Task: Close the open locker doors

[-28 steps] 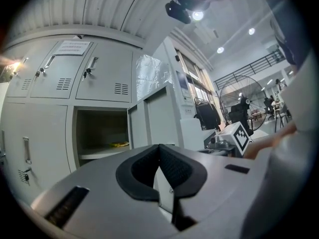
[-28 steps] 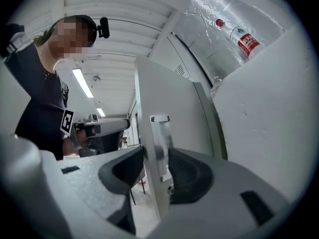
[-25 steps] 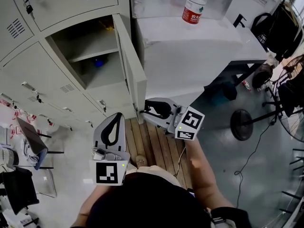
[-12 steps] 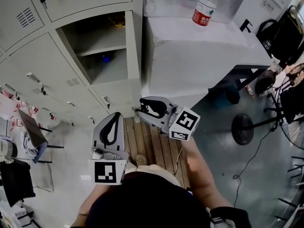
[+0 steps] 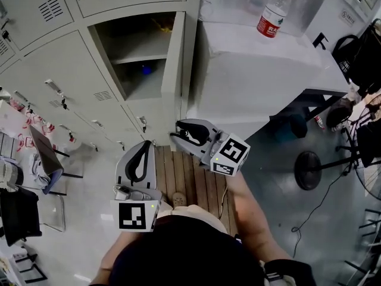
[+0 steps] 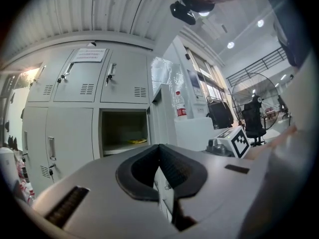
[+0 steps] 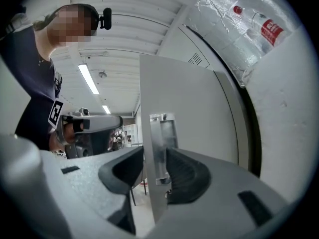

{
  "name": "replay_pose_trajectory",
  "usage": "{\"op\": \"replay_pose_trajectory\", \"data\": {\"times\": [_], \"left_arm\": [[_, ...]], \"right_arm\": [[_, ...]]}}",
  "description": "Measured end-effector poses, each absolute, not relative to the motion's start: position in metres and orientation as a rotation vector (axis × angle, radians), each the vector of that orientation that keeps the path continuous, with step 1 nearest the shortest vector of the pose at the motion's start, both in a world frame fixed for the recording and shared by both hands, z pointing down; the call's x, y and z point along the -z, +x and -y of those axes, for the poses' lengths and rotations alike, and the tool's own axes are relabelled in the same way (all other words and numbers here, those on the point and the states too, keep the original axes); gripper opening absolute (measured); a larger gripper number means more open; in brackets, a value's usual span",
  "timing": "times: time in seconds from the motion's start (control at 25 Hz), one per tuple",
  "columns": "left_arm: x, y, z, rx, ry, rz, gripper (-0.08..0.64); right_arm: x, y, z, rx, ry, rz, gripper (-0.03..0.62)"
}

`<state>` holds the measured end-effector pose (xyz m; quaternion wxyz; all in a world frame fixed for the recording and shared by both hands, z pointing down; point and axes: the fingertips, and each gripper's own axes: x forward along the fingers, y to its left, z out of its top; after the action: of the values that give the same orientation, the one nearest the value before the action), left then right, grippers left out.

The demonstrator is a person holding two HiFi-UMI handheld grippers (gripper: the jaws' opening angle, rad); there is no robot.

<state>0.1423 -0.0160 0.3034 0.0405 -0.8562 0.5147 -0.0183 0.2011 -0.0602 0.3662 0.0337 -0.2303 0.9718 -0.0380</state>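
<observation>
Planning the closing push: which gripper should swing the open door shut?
Right. The right gripper has its jaws closed on the door's handle edge; the left gripper is shut, empty and away from it.

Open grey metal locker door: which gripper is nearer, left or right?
Right. The right gripper is clamped on the free edge of the open grey metal locker door, at its metal handle. The left gripper hangs back from the door, shut, touching nothing.
</observation>
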Motion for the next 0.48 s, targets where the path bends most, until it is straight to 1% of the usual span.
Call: {"op": "replay_pose_trajectory", "data": {"times": [0.48], "left_arm": [[-0.305,0.119,0.011,0.057,-2.569,-1.669,0.002]], "right_arm": [[-0.367,0.175,0.065,0.108,-0.693,-2.998,0.120]]}}
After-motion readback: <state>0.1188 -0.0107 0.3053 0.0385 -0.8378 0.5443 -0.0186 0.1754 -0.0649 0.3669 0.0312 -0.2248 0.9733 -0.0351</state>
